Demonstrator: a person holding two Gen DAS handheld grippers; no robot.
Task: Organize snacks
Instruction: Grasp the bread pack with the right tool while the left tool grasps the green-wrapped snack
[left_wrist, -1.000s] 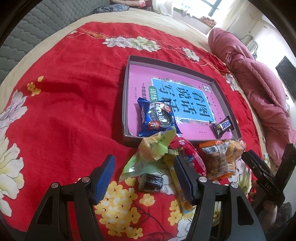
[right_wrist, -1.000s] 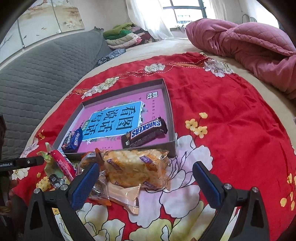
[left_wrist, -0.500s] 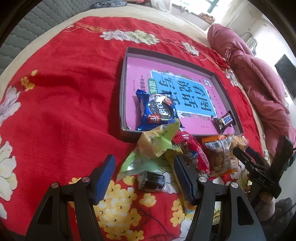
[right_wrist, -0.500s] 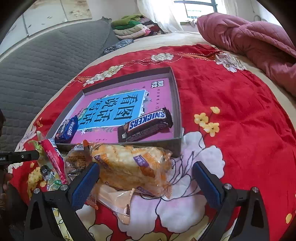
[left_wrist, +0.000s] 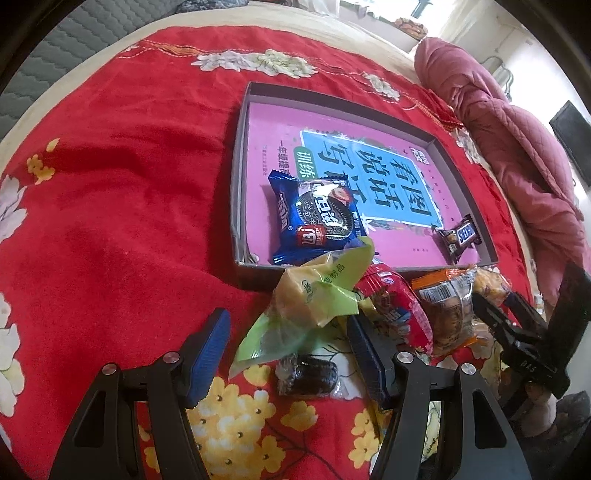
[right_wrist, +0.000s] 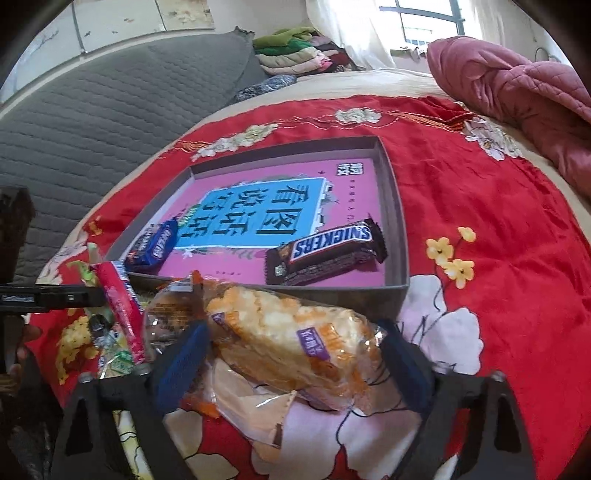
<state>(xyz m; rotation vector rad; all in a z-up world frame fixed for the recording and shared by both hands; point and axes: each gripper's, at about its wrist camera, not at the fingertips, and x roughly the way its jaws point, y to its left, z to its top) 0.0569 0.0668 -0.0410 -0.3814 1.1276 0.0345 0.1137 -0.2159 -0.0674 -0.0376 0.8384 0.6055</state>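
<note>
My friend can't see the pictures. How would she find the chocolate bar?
Find the shallow grey box with a pink book cover as its floor, lying on the red flowered blanket. The Snickers bar lies inside, in the corner by the near right wall. It is the only dark brown wrapper in there; the Oreo pack at the other end is blue.

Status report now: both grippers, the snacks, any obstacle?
Left gripper open over green pastry packet. Right gripper open around bread bag. Oreo, Snickers in tray. No obstacle.
</note>
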